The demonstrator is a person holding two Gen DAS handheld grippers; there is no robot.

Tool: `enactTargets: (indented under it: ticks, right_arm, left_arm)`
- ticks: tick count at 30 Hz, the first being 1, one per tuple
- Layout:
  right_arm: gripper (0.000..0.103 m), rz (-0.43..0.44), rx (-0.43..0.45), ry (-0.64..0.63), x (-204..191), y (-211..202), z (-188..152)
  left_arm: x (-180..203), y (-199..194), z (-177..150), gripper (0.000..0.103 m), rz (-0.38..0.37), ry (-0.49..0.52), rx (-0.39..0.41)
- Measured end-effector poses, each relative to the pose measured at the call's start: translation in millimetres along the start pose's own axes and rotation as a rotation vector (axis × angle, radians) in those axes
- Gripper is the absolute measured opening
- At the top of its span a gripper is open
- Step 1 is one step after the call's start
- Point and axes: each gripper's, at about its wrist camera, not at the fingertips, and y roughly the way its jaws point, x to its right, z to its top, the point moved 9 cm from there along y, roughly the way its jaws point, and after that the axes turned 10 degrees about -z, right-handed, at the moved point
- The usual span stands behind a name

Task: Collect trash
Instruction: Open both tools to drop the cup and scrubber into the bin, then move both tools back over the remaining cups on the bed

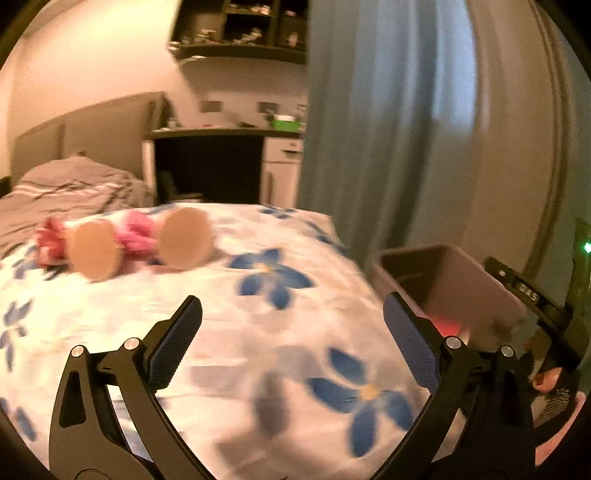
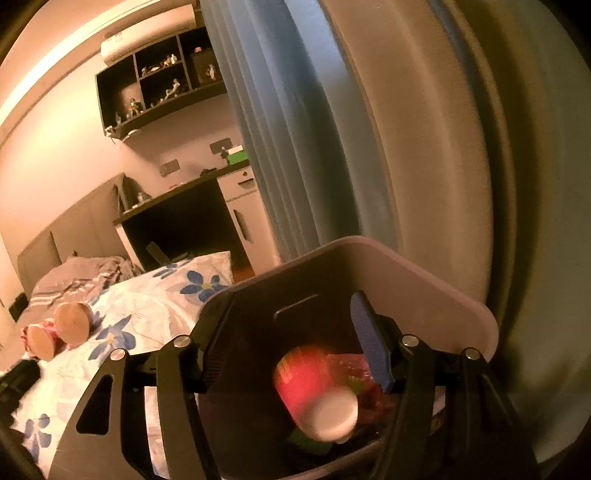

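Observation:
Two pink paper cups lie on their sides on the flowered bedspread, tan bottoms facing me: one (image 1: 94,253) at the left, one (image 1: 184,238) beside it. They also show in the right wrist view (image 2: 72,323). My left gripper (image 1: 291,317) is open and empty above the bedspread, short of the cups. My right gripper (image 2: 288,328) is open over the grey trash bin (image 2: 424,291). A red cup (image 2: 314,387) is blurred between the open fingers, inside the bin, over other trash. The bin (image 1: 454,284) stands at the bed's right side.
The bed (image 1: 258,332) fills the foreground, with a grey striped blanket (image 1: 66,188) at its far end. A blue curtain (image 1: 369,129) hangs at the right. A dark desk (image 1: 210,162) and wall shelves (image 1: 240,29) stand behind.

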Motion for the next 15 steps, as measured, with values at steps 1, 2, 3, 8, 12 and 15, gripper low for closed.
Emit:
enactTargets:
  ticks: [1,2,3,8,12,15]
  right_arm:
    - [0.075,-0.004,0.003,0.002,-0.3,-0.5,-0.1]
    - [0.075,-0.009,0.006,0.002,0.8,-1.8,0.0]
    - [0.075,-0.015,0.009,0.000,0.9,-3.7,0.7]
    - [0.082,-0.001,0.069,-0.026,-9.2,-32.8,7.2]
    - [0.087,0.049,0.108,-0.064,-33.3,-59.5,5.3]
    - [0.088,0.115,0.094,-0.068,-54.8,-71.7,1.0]
  left_arm:
    - [-6.2,-3.5,0.8,0.097,0.014,-0.009,0.004]
    - [-16.3,-8.9,2.1,0.097,0.030,-0.024,0.011]
    - [-23.5,-13.4,2.6,0.097,0.044,-0.034,0.018]
    - [-57.9,-34.0,3.1,0.097,0.118,-0.063,0.044]
    - [-81.7,-47.7,1.8,0.097,0.167,-0.089,0.057]
    - [-97.5,-60.6,0.1,0.097,0.202,-0.106,0.064]
